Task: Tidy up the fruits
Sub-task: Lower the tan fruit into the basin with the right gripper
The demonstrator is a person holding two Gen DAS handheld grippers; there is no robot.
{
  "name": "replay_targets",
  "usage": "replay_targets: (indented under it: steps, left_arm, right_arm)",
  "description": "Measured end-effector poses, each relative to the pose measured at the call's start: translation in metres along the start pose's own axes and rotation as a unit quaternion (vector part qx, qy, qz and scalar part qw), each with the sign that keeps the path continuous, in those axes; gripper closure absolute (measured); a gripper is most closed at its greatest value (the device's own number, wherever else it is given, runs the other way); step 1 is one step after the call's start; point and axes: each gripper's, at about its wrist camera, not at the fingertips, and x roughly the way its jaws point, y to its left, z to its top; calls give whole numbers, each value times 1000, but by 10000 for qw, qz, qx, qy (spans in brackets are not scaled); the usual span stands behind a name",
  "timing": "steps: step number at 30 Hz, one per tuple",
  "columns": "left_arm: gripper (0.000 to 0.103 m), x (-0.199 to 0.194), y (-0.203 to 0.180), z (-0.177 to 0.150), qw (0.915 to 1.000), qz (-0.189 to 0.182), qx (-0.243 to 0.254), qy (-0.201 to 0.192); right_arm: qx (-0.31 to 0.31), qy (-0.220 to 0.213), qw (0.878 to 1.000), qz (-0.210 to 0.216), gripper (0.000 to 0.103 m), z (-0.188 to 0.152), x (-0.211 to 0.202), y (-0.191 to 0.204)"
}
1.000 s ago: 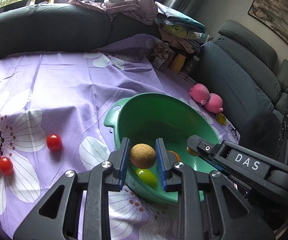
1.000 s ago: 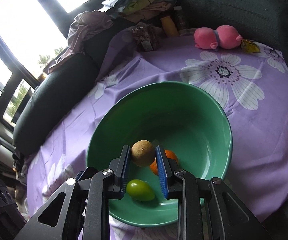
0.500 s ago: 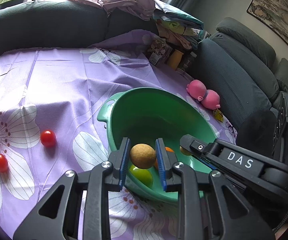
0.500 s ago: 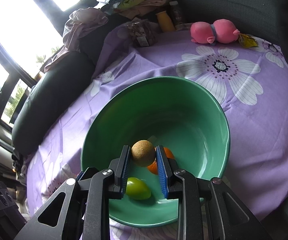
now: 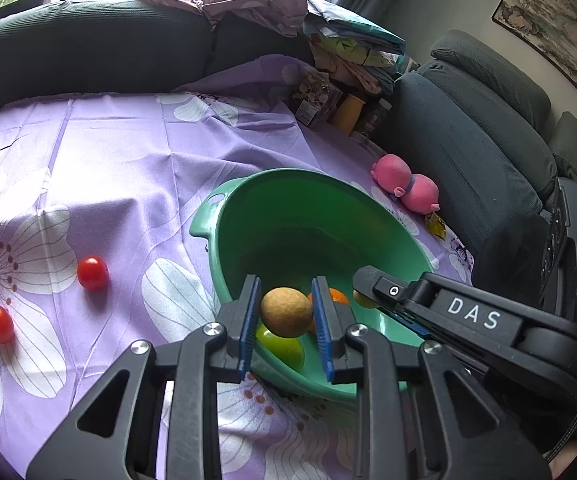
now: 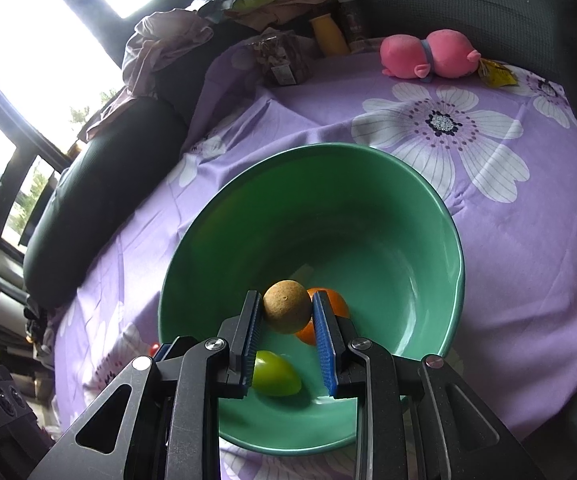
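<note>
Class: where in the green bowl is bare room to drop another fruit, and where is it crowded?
Free: in the green bowl, the far floor and the right-hand wall as the right wrist view shows it, beyond the orange. Crowded: its near side, where the orange and green fruit lie below the left gripper and right gripper, each clamping a brown fruit.
</note>
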Motion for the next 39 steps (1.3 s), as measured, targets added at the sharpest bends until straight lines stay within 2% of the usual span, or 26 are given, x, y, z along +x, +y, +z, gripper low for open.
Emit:
replay_targets:
  steps: [7,39]
  left_arm:
    - [77,4,-3,-4,9999,41,89,32]
    - [77,5,-4,-6,9996,89,247,51]
  right_arm:
    - [52,92,9997,229,75,0,2,-1]
    - [24,132,9997,216,75,-2,4,0]
